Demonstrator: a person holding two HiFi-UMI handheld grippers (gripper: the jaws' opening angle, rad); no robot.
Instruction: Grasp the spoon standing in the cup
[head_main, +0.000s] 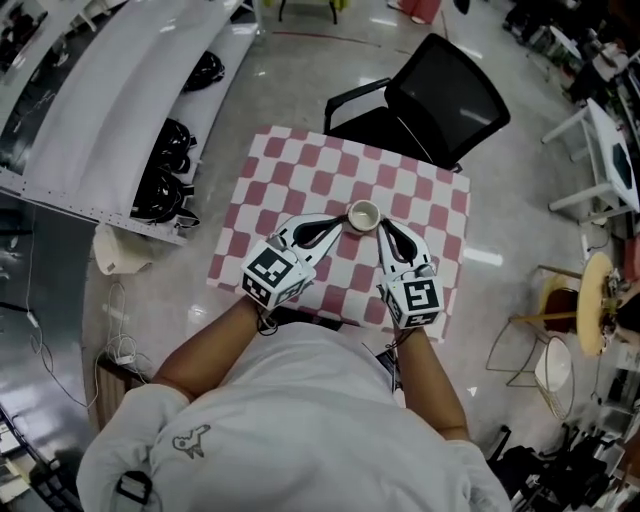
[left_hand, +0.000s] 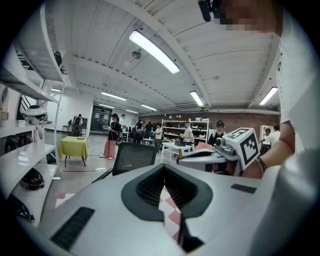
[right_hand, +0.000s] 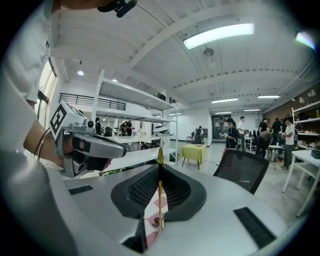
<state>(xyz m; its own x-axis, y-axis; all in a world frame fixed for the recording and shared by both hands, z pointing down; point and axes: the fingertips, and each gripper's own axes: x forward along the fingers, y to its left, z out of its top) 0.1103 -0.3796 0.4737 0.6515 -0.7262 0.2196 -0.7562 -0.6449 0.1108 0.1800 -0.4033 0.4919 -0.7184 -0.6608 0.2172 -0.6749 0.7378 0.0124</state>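
Note:
A small pale cup (head_main: 363, 215) stands on the red-and-white checked table (head_main: 300, 160), near its middle. A thin gold spoon (right_hand: 160, 192) stands upright between the jaws of my right gripper (right_hand: 160, 170), which is shut on its handle. In the head view that gripper (head_main: 384, 227) sits just right of the cup. My left gripper (head_main: 341, 227) reaches the cup's left side, and its jaws (left_hand: 164, 170) are shut with nothing between them. In the left gripper view the spoon's tip (left_hand: 180, 152) pokes up above the right gripper (left_hand: 210, 156).
A black office chair (head_main: 430, 100) stands at the table's far side. White shelving (head_main: 110, 110) with dark helmets runs along the left. A wire stand with a tan disc (head_main: 590, 305) is at the right. People stand further off in the room.

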